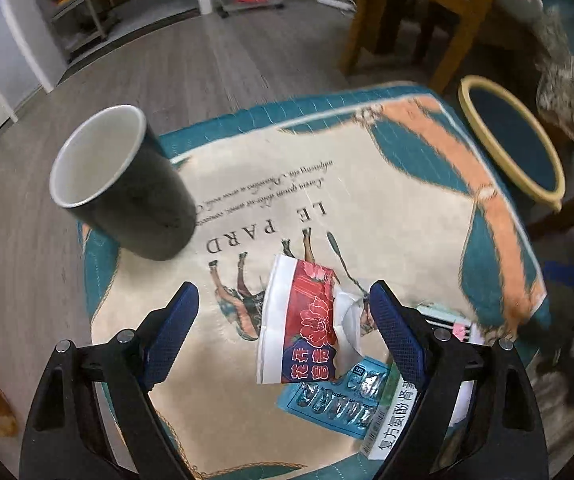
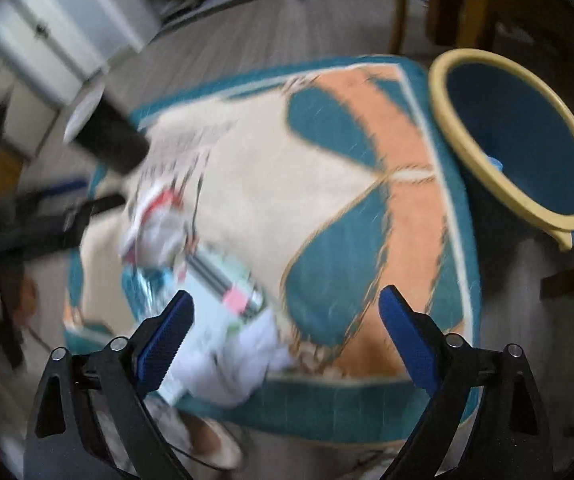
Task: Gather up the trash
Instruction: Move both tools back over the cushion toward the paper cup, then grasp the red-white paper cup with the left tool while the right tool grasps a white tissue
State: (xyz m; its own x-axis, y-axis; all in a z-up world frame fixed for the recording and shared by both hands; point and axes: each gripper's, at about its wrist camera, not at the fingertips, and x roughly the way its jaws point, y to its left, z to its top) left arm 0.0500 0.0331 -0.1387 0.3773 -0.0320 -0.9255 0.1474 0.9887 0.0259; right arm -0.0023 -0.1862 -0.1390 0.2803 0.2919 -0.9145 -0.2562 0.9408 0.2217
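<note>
Left gripper (image 1: pixel 283 300) jaws spread wide, a crushed red-and-white paper cup (image 1: pixel 303 328) lying between them untouched on the cloth-covered bench (image 1: pixel 367 184); blister pack (image 1: pixel 331 404) and medicine box (image 1: pixel 391 416) just beside that cup, black cup (image 1: pixel 127 188) upright farther off. Right gripper (image 2: pixel 285 304) jaws also spread, holding nothing, over the blurred litter. Yellow-rimmed blue bin (image 2: pixel 515 140) beside the bench's edge.

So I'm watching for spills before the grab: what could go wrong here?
The crushed cup overlaps the blister pack, so the open left hand-held gripper may drag both. The tall dark cup stands close by on the cloth and could be knocked over. The bin sits off the table's far side, so a loose grip may drop trash.
</note>
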